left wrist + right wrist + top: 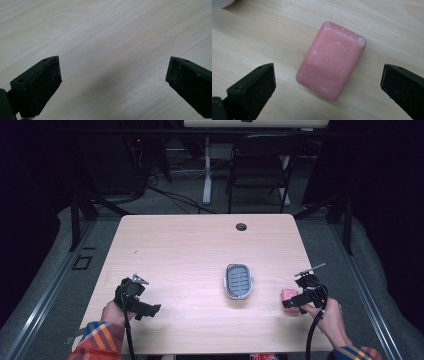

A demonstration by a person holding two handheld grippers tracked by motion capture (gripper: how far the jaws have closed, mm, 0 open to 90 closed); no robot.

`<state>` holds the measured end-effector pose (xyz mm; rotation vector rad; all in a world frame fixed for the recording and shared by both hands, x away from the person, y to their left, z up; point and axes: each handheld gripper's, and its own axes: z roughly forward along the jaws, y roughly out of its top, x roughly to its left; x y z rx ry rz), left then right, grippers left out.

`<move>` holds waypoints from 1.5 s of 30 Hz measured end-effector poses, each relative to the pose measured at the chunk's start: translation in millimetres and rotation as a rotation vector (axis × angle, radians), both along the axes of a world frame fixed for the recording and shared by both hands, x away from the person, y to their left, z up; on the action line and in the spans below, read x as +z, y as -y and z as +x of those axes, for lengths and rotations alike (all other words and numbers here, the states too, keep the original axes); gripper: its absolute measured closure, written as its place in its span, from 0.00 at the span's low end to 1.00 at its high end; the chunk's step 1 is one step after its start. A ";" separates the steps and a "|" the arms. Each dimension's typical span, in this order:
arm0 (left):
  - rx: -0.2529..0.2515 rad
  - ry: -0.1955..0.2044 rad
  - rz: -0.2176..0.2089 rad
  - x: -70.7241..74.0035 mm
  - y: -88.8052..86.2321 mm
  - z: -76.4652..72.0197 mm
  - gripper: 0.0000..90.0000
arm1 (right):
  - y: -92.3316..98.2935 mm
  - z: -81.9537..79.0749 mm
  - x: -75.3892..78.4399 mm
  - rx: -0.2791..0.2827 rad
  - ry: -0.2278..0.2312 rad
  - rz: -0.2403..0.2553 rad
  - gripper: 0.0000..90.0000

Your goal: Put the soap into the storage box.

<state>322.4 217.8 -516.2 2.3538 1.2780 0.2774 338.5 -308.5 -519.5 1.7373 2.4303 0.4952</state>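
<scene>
The right gripper is hovering with jaws spread wide over the pink soap bar, which is lying flat on the wooden table between them, untouched. Farther left, the grey soap dish is sitting mid-table.

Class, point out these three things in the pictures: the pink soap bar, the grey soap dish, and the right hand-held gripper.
pink soap bar (331, 60), right gripper view, on its stamped top face.
grey soap dish (238, 280), high view, on its ridged inner floor.
right hand-held gripper (328, 82), right gripper view, midway between its open jaws.
</scene>
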 end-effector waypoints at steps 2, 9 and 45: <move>-0.001 0.000 0.001 -0.1 0.2 -0.1 0.00 | -2.9 7.0 -2.6 -0.001 -0.009 -0.014 0.01; -0.006 -0.002 0.003 0.3 -0.2 -0.2 0.00 | -7.5 19.2 -7.9 -0.001 -0.030 -0.039 0.05; -0.014 0.002 0.013 0.2 0.3 -0.9 0.00 | -9.7 23.0 -16.1 0.001 -0.079 -0.046 0.41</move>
